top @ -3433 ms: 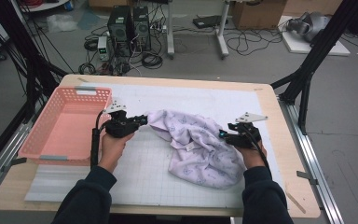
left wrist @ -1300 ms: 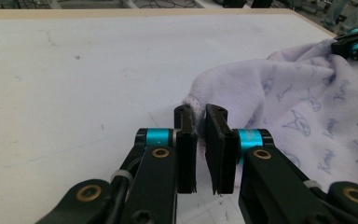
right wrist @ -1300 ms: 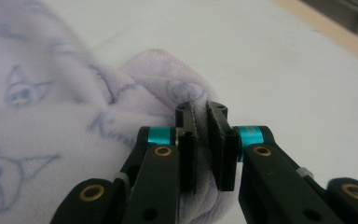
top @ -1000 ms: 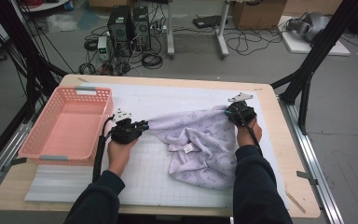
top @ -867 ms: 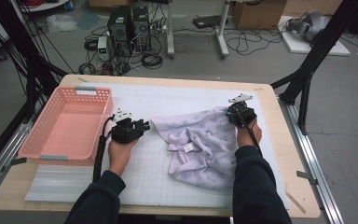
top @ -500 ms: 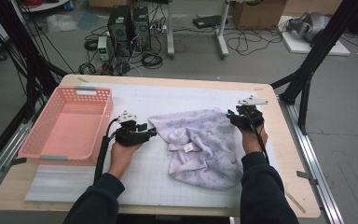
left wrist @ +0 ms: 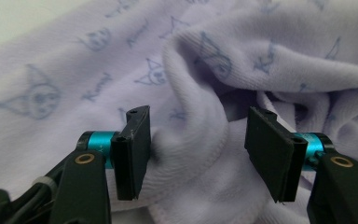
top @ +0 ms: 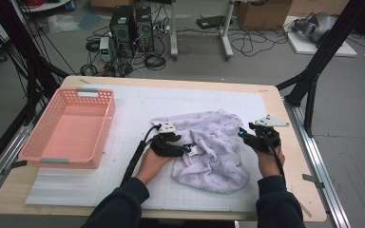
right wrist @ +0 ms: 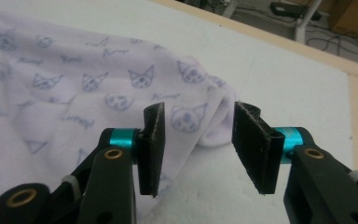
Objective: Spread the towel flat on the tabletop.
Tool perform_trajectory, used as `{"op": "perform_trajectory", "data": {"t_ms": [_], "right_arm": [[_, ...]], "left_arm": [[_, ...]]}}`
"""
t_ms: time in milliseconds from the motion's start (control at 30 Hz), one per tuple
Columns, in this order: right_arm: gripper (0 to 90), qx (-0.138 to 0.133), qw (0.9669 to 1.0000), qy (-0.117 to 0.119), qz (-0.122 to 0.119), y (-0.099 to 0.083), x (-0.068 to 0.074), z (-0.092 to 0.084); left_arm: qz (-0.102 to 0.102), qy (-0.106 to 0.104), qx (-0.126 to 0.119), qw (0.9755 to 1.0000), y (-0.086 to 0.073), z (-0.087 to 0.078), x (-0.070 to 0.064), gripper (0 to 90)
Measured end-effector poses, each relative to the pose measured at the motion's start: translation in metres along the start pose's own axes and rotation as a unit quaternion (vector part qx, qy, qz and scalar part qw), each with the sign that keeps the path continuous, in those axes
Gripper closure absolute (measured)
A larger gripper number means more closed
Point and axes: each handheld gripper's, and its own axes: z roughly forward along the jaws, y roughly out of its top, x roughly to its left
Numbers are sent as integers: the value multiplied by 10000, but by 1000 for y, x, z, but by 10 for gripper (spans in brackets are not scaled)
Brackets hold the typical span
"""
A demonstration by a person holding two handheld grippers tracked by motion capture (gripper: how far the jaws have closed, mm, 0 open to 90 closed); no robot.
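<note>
A soft lilac fleece cloth printed with small cat faces point(top: 209, 149) lay rumpled on the white gridded mat point(top: 138, 104) of the wooden table point(top: 285, 142), right of the pink plastic basket point(top: 69, 128). The left gripper point(left wrist: 198, 140) had just been opening its jaws; they stood apart around a raised fold of hem, the pads not pressing it. The right gripper point(right wrist: 198, 133) had likewise just been opening, its jaws wide about the cloth's far corner, which seemed to rest on the mat, though blur made contact hard to judge. The risk from here was a poor regrasp: closing on the thick bunched fold could catch two layers at once, and the limp corner could slip free, leaving the cloth creased rather than flat.
</note>
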Motion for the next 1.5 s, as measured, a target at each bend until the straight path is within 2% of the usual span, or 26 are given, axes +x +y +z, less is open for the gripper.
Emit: {"op": "perform_trajectory", "data": {"t_ms": [67, 133, 167, 200, 267, 300, 367, 433, 533, 667, 833, 900, 967, 1100, 1200, 1300, 1367, 1400, 1433, 1467, 1500], "right_arm": [[521, 24, 9998, 155, 140, -7, -1, 0], [505, 88, 9994, 252, 221, -12, -2, 1], [498, 129, 9992, 287, 242, -15, -2, 1], [495, 167, 9991, 323, 235, -16, -3, 2], [491, 209, 9989, 328, 259, -18, -4, 3], [490, 204, 9989, 335, 265, -18, -5, 3], [489, 209, 9988, 326, 289, -19, -6, 2], [489, 230, 9988, 313, 299, -20, -7, 1], [489, 213, 9987, 295, 371, -22, -8, 1], [490, 272, 9984, 283, 402, -25, -10, 3], [496, 273, 9983, 321, 402, -25, -8, 5], [501, 273, 9979, 389, 447, -25, -6, 6], [512, 300, 9974, 489, 439, -25, -3, 9], [523, 334, 9961, 780, 261, -23, 10, 18], [524, 397, 9923, 1159, 192, -20, 24, 28], [526, 494, 9843, 1694, 60, -17, 44, 42], [558, 657, 9809, 1829, -131, -16, 60, 51], [617, 727, 9801, 1828, -258, -16, 66, 54], [702, 725, 9791, 1879, -268, -16, 70, 55], [767, 724, 9771, 1975, -304, -15, 71, 55], [826, 757, 9767, 1974, -382, -14, 72, 54]], "left_arm": [[143, 107, 122, 9998, 1, 7, -4, 430], [279, 236, 239, 9990, 2, 11, -6, 499], [407, 293, 237, 9985, 2, 10, -5, 546], [456, 281, 251, 9982, 2, 8, -3, 639], [408, 205, 260, 9986, 3, 2, 3, 767], [337, 214, 184, 9990, 3, -2, 6, 805], [217, 320, -33, 9992, 4, -17, 16, 825], [-23, 324, -236, 9992, 4, -31, 26, 825], [-297, 482, -528, 9970, 1, -55, 43, 825], [-540, 744, -739, 9930, -9, -81, 63, 834], [-848, 1270, -949, 9837, -19, -105, 81, 834], [-952, 1499, -924, 9798, -23, -110, 88, 834], [-964, 1680, -863, 9773, -26, -112, 91, 835], [-999, 1970, -875, 9714, -27, -113, 93, 835], [-1021, 2016, -928, 9697, -27, -114, 94, 834], [-1053, 2016, -916, 9695, -27, -113, 95, 834], [-1073, 2012, -934, 9692, -27, -113, 95, 834], [-1080, 2013, -945, 9690, -27, -113, 95, 834], [-1081, 2020, -955, 9687, -27, -113, 95, 834], [-1077, 2009, -950, 9690, -27, -114, 95, 834], [-1077, 2007, -948, 9691, -27, -113, 95, 834]]}}
